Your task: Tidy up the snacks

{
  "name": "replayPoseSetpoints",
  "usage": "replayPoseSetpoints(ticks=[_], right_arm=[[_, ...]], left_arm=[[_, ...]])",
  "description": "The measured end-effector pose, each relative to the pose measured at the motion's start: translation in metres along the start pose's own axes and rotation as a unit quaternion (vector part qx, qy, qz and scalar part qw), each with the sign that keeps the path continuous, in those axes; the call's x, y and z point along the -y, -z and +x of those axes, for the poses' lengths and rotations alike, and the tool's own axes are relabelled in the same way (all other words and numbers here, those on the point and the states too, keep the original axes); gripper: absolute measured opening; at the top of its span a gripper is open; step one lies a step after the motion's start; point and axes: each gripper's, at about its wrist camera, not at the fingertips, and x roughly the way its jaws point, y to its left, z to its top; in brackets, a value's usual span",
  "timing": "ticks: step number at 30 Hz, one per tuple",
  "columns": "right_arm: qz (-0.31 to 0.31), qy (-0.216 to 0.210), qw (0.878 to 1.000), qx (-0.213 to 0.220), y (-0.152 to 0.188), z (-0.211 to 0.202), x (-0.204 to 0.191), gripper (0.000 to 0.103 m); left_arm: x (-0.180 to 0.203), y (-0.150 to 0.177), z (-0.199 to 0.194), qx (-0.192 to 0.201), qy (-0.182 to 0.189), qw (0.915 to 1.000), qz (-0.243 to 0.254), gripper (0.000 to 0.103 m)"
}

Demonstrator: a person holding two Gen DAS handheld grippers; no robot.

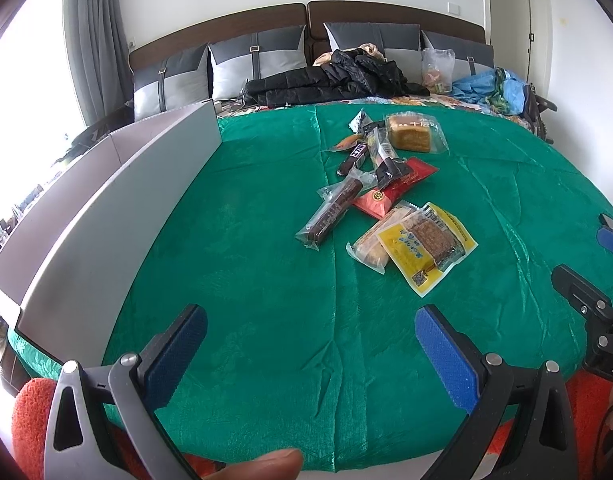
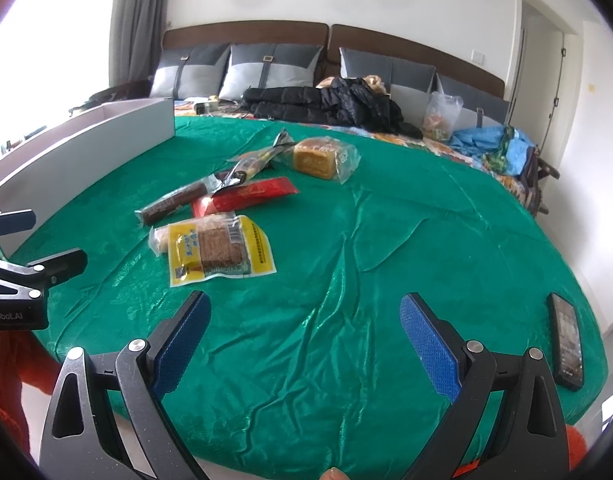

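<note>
— Left gripper (image 1: 310, 344) hangs over the near edge of the green cloth (image 1: 246, 280), its blue-padded fingers spread wide and holding nothing. And the right one?

— Right gripper (image 2: 304, 344) is the same: jaws wide apart, empty, above the cloth's near edge. Where do the snacks sit?

— All in a loose cluster toward the middle of the cloth. Nearest the grippers lies the yellow packet (image 1: 426, 246), overlapping a clear-wrapped pastry (image 1: 372, 244) on its left. Just beyond them is a red packet (image 1: 394, 190), and a long dark bar (image 1: 334, 208) in clear wrap slants across beside it.

— And farther back?

— A wrapped cake slice (image 1: 412, 133) at the far end of the cluster, with a few thin dark sticks (image 1: 376, 148) piled just left of it, some overlapping the red packet.

— Anything else on the cloth?

— A white open box (image 1: 118, 184) along its left side, well apart from the snacks, and a phone (image 2: 566, 344) at its right edge
</note>
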Motion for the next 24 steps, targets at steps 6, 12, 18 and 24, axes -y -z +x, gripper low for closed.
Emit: replayPoseSetpoints(ticks=[6, 12, 18, 24], right_arm=[[0.000, 0.000, 1.000, 0.000, 0.000, 0.000, 0.000, 0.097], [0.001, -0.001, 1.000, -0.001, 0.001, 0.001, 0.000, 0.097], [0.005, -0.002, 1.000, -0.004, 0.003, 0.004, 0.000, 0.097], [0.012, -0.004, 1.000, -0.010, 0.003, 0.007, 0.004, 0.097]], left_arm=[[0.000, 0.000, 0.001, -0.001, 0.000, 1.0000, 0.001, 0.103], [0.001, 0.001, 0.003, -0.005, 0.000, 1.0000, 0.001, 0.103], [-0.001, 0.001, 0.007, -0.015, 0.000, 0.9999, -0.004, 0.103], [-0.003, 0.003, 0.011, -0.025, 0.001, 0.9996, -0.012, 0.103]])
